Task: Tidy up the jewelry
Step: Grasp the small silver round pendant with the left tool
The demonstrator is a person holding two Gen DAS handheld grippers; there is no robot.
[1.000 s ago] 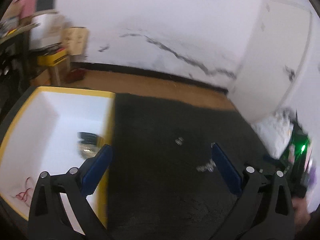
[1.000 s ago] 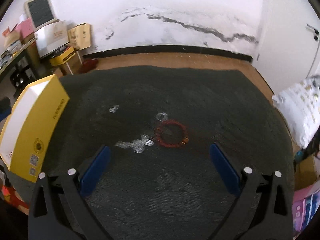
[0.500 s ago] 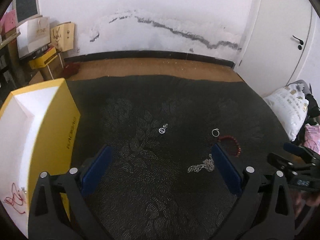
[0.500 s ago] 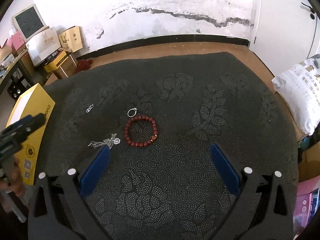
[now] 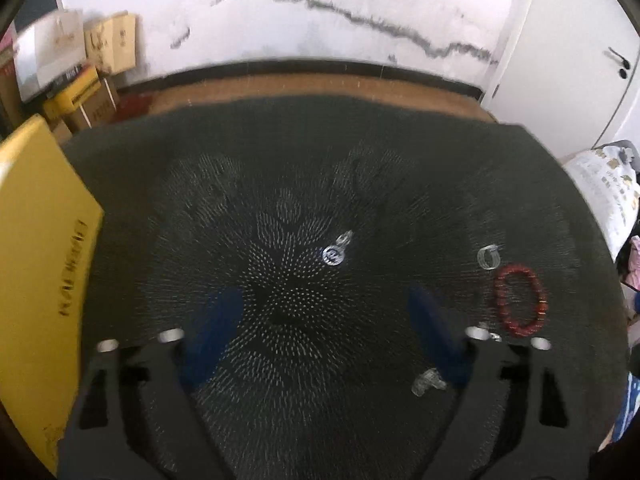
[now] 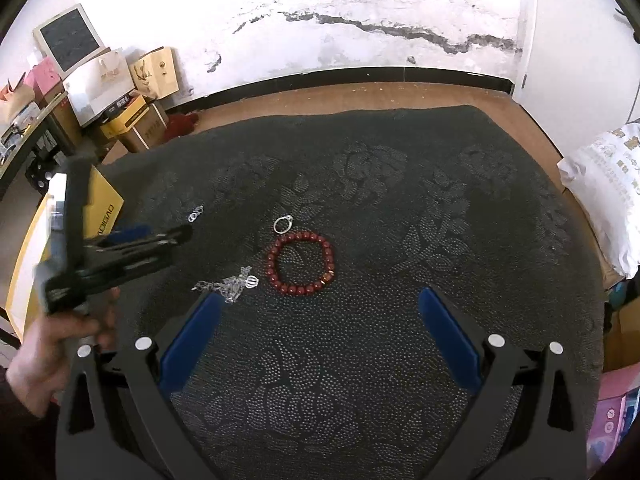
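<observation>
left gripper (image 5: 324,320): jaws parted and empty, having just narrowed somewhat, nothing between them. right gripper (image 6: 320,332): jaws spread wide, empty, over the dark patterned cloth (image 6: 400,200).

step in hand, judged: left gripper closing on the small silver pendant (image 5: 335,253) ahead of its jaws. recommend lowering until the pads straddle it flat on the cloth, then closing gently; the piece is thin and may slip.

remaining jewelry: silver ring (image 6: 283,224) just beside the red bead bracelet (image 6: 301,263), silver chain (image 6: 228,286) bunched to its left, all loose. yellow box (image 5: 40,260) stands at the cloth's left edge.
</observation>
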